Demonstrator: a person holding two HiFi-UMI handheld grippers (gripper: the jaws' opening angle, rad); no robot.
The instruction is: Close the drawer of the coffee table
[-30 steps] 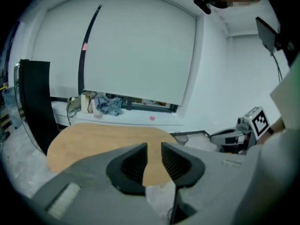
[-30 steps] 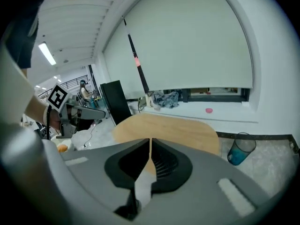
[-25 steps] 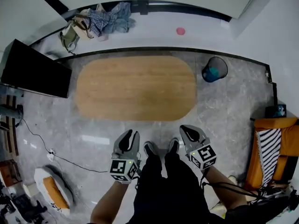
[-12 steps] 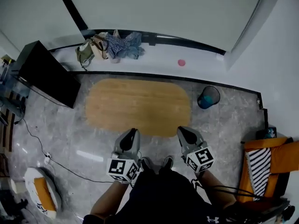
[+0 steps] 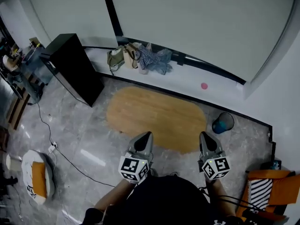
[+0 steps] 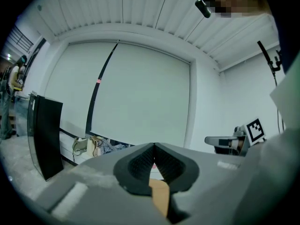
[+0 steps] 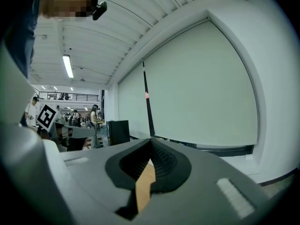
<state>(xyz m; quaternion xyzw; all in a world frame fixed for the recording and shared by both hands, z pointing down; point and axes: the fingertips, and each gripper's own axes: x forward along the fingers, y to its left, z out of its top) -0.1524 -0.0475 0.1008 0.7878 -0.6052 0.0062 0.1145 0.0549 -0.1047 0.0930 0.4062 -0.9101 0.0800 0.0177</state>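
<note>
Moved: both grippers are higher than a second ago, and the coffee table (image 5: pixel 157 118) looks smaller and farther below them.
Left gripper (image 5: pixel 146 136): its jaws have just been closing and now press together with nothing between them.
Right gripper (image 5: pixel 206 136): squeezed tight too, holding nothing.
Pointing: both reach out almost flat, side by side, well apart from each other.
Coffee table: wooden, with round ends, on the grey floor (image 5: pixel 70 125) just past the gripper tips.
Drawer: cannot be seen from above.
Bin (image 5: pixel 222 123): blue, near the table's right end.
Black screen (image 5: pixel 75 67): stands left of the table.
Clothes and bags (image 5: pixel 140 57): piled by the wall behind the table.
</note>
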